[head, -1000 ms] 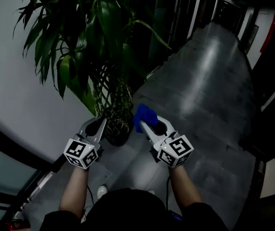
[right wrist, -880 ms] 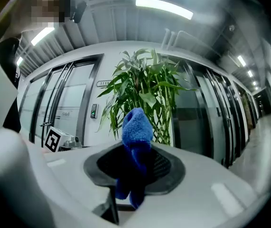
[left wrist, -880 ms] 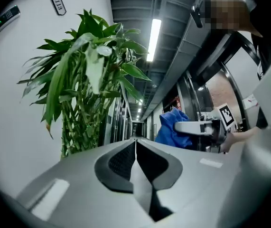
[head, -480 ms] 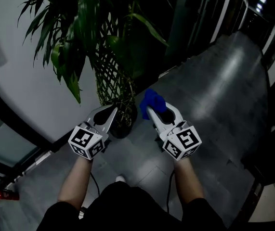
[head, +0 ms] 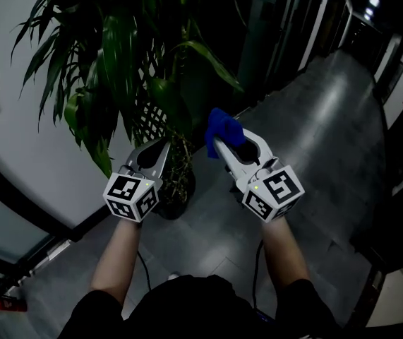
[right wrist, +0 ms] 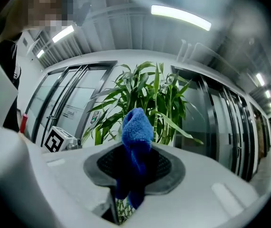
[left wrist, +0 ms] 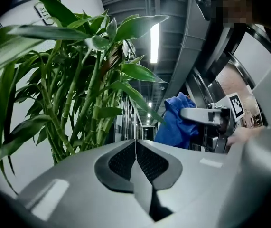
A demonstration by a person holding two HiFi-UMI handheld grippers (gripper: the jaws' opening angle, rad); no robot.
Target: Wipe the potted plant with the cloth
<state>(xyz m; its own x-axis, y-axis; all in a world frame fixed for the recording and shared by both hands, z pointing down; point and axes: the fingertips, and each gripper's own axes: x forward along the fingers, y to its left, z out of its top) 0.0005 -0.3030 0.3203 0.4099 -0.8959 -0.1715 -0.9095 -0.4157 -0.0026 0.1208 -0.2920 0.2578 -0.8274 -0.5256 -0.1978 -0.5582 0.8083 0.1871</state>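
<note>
Location: corridor or lobby of commercial building, office type.

Evidence:
- polished grey tile floor [head: 321, 133] running to far right
- curved white wall [head: 25, 147] at left, with dark skirting band [head: 17, 202]
- glazed doors [right wrist: 73, 103] in dark frames
- ceiling strip lights [right wrist: 180, 17]
- exposed overhead ducting [left wrist: 185, 37]
- tall decorative potted plant [head: 127, 55] on floor near wall

I find no legible text, number or brand. White marker cube [head: 130, 198] on the left gripper [head: 163, 145] and white marker cube [head: 275, 193] on the right gripper [head: 219, 141]: black square code patterns, no letters. Pale notice [right wrist: 70, 112] on a glass door [right wrist: 85, 96]: print too small to read.
</note>
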